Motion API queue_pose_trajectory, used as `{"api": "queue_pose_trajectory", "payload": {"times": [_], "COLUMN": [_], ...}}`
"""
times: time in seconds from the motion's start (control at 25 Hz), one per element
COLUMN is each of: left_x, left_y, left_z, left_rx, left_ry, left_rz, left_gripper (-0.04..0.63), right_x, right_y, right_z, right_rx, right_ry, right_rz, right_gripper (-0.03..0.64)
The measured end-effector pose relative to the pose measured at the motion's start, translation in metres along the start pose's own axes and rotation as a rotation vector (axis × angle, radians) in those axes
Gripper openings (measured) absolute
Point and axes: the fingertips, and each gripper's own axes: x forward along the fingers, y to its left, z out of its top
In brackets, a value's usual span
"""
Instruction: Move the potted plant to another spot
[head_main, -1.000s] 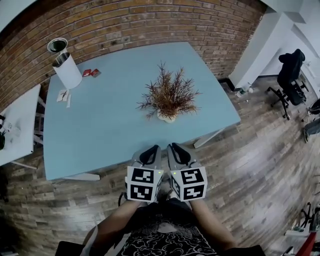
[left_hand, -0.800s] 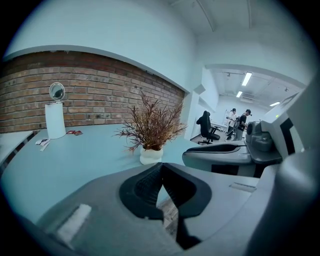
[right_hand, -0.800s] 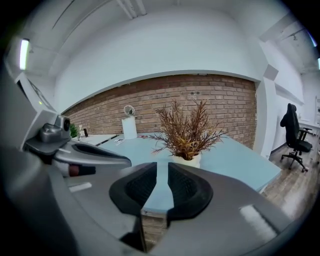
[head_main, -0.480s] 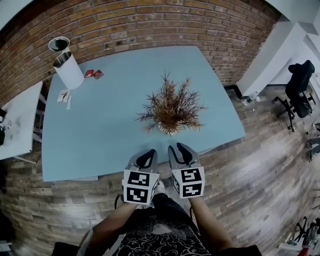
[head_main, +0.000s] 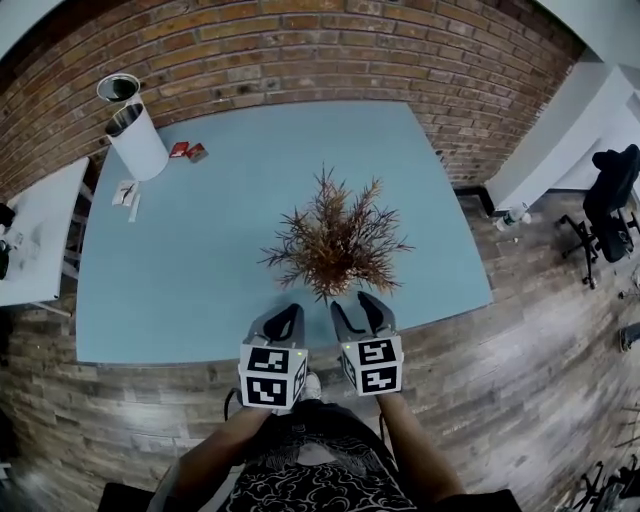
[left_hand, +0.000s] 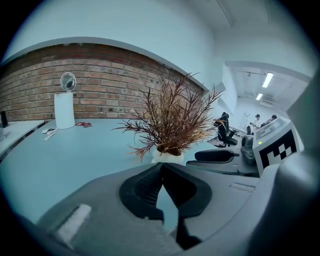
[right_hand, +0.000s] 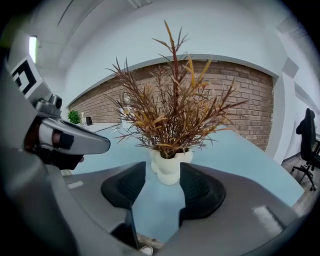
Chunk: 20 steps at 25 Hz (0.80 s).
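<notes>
The potted plant (head_main: 335, 245) stands on the blue table (head_main: 190, 250) close to its near edge and right of the middle, its dry brown sprays spreading wide over a small white pot. To its left and behind it the tabletop is bare and broad; only the far left corner is taken, by a tall white bin (head_main: 137, 143) and some small red things (head_main: 187, 150). A brick wall (head_main: 300, 50) runs along the far edge. Both grippers hang side by side at the near edge, tilted down toward the plant. The left gripper (head_main: 288, 315) has its jaws together on nothing. The right gripper (head_main: 357, 308) has its jaws apart and opening, with the pot just ahead of the tips, untouched.
</notes>
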Motion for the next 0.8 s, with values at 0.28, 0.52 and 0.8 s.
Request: {"api": "queue_pose_trajectory", "payload": {"times": [0.28, 0.52, 0.8], "left_x": [0.011, 0.017, 0.022], "left_y": [0.019, 0.026, 0.036], "left_z": [0.003, 0.008, 0.004], "left_rx": [-0.053, -0.079, -0.086], "left_ry": [-0.009, -0.026, -0.007], "left_rz": [0.066, 0.089, 0.11], "left_gripper": [0.002, 0.0, 0.001], "right_x": [0.03, 0.045, 0.062], "right_y": [-0.015, -0.023, -0.024], "right_z": [-0.005, -0.005, -0.005], "right_rx": [-0.045, -0.059, -0.088], "right_ry": [0.022, 0.009, -0.001], "right_rz": [0.055, 0.078, 0.161], "right_gripper": [0.298, 0.374, 0.443]}}
